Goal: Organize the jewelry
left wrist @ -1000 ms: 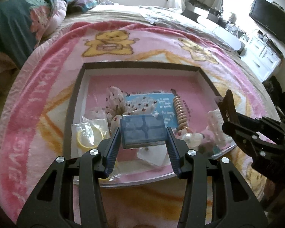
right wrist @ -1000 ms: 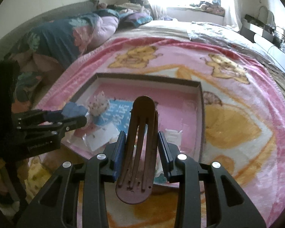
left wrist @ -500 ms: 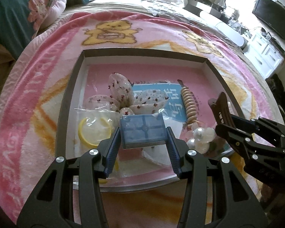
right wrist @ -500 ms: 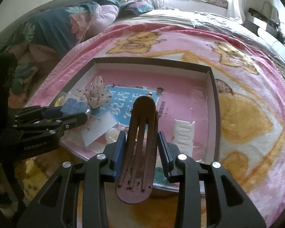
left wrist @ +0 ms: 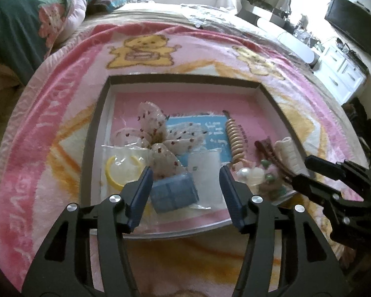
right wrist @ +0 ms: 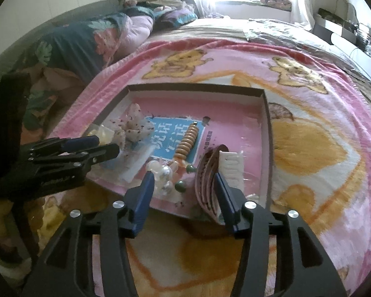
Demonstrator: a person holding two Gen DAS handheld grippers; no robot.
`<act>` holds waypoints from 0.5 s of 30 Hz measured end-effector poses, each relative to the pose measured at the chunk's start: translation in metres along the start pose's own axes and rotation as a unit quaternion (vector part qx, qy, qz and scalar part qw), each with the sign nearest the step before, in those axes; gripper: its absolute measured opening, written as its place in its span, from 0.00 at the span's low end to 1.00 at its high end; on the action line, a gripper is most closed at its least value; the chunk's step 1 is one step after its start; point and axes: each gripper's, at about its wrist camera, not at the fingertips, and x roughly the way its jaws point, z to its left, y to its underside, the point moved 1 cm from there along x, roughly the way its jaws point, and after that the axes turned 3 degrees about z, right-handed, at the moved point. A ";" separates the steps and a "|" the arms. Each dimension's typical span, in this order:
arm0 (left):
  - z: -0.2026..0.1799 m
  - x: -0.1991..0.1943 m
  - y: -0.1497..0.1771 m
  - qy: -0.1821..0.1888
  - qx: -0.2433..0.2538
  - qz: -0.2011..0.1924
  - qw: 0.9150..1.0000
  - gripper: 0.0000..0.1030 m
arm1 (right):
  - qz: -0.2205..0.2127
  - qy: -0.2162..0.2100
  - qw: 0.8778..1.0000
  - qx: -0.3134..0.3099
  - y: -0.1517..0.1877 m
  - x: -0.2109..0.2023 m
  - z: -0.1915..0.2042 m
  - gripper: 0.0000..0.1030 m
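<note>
A shallow box tray (left wrist: 183,78) (right wrist: 195,87) with a pink floor lies on the bed. My left gripper (left wrist: 184,177) is open over its near edge; a blue box (left wrist: 173,194) lies in the tray between the fingers, free of them. My right gripper (right wrist: 183,180) is open; a brown hair clip (right wrist: 206,180) (left wrist: 269,149) leans against its right finger, resting in the tray beside a white comb clip (right wrist: 231,170) (left wrist: 290,156). A wooden bead bracelet (left wrist: 235,139) (right wrist: 186,142), a sheer bow (left wrist: 158,133), a bagged yellow ring (left wrist: 122,170) and pearl pieces (right wrist: 163,174) also lie in the tray.
The tray sits on a pink bear-print blanket (left wrist: 141,47) (right wrist: 309,148). Bedding and pillows are piled at the far left (right wrist: 86,39). A white cabinet and a dark screen (left wrist: 351,29) stand to the right of the bed.
Both grippers opened. The blue box dropped from my left gripper into the tray. The brown hair clip was let go by my right gripper and now rests in the tray beside the white comb.
</note>
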 end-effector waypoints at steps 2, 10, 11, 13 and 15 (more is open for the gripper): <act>-0.002 -0.008 -0.001 -0.001 0.000 -0.005 1.000 0.52 | -0.009 0.000 1.000 0.002 0.002 -0.012 0.000 0.57; -0.010 -0.047 0.004 0.003 -0.002 -0.025 1.000 0.68 | -0.044 0.000 0.999 0.005 0.011 -0.057 0.003 0.74; -0.010 -0.049 0.005 0.003 -0.003 -0.026 1.000 0.71 | -0.048 -0.001 0.999 0.005 0.012 -0.063 0.004 0.77; -0.012 -0.060 0.010 0.001 -0.002 -0.032 0.999 0.75 | -0.057 -0.002 0.998 0.003 0.015 -0.073 0.008 0.79; -0.013 -0.070 0.014 -0.001 -0.004 -0.039 0.999 0.83 | -0.067 -0.001 0.998 0.000 0.019 -0.084 0.012 0.84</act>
